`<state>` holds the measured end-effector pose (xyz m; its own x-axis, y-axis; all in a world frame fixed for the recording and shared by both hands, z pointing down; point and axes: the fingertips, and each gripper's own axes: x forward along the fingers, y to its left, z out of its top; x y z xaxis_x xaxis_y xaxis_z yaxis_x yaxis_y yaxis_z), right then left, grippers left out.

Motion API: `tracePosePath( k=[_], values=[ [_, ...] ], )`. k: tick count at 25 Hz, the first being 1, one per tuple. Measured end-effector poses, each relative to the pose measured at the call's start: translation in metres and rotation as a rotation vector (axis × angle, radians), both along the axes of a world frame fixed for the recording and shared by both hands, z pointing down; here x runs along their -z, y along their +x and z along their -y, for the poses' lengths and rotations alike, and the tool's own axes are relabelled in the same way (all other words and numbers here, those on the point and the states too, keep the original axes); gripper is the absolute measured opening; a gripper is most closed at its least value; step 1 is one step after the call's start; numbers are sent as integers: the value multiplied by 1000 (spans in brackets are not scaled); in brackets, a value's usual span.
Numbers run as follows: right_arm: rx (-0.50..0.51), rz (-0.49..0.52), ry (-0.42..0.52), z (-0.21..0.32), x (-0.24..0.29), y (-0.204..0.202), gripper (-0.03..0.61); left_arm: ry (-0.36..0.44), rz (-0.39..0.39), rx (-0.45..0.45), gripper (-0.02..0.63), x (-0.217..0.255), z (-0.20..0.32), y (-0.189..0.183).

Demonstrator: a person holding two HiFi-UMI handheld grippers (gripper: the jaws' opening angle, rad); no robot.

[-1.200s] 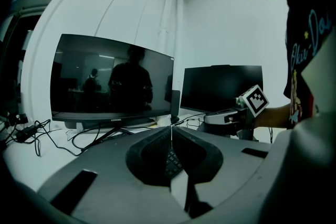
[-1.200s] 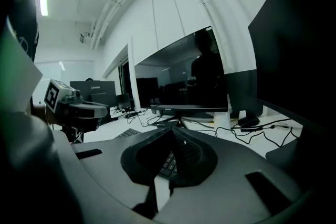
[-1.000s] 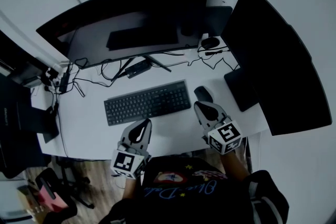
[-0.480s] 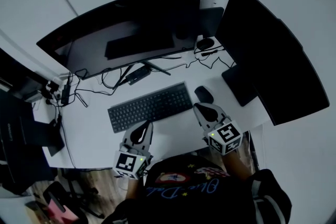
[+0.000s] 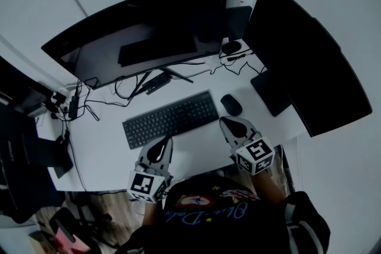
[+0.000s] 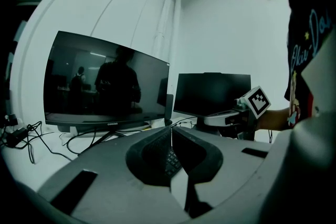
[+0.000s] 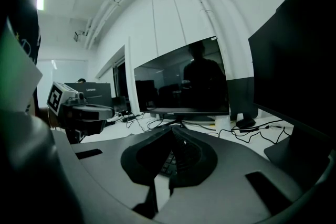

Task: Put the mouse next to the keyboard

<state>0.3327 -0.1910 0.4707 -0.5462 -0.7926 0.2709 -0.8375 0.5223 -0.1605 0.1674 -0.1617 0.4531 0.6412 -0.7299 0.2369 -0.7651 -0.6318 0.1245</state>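
clock: read in the head view, 12 o'clock toward the monitors
mouse place: the mouse (image 5: 231, 104) lies on the white desk (image 5: 101, 151), just beside the right end of the keyboard (image 5: 171, 119) at its 3 o'clock, apart from it by a narrow strip of desk
right gripper: the right gripper (image 5: 233, 124) has its jaws pressed together with nothing between them; it is held low over the desk's near edge
left gripper: the left gripper (image 5: 161, 147) likewise has its jaws closed on nothing, in front of the keyboard's middle
key relation: the mouse lies at about 12 o'clock from the right gripper's tips, near but not touching; from the left gripper it lies at about 2 o'clock, well apart, past the keyboard's corner
nearer hand: the right, clearly
mouse axis: its long axis runs roughly 11 to 5 o'clock; which end is the front i cannot tell
keyboard axis: roughly 8 to 2 o'clock
judgement: the mouse already looks placed; any further reach would need the right jaws opened first
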Motion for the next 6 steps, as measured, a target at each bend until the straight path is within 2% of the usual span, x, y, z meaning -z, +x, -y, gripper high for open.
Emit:
tracePosePath(
  k=[6],
  values=[
    [-7, 4, 0, -2, 0, 0, -2, 0, 5, -28, 5, 0, -2, 4]
  ],
)
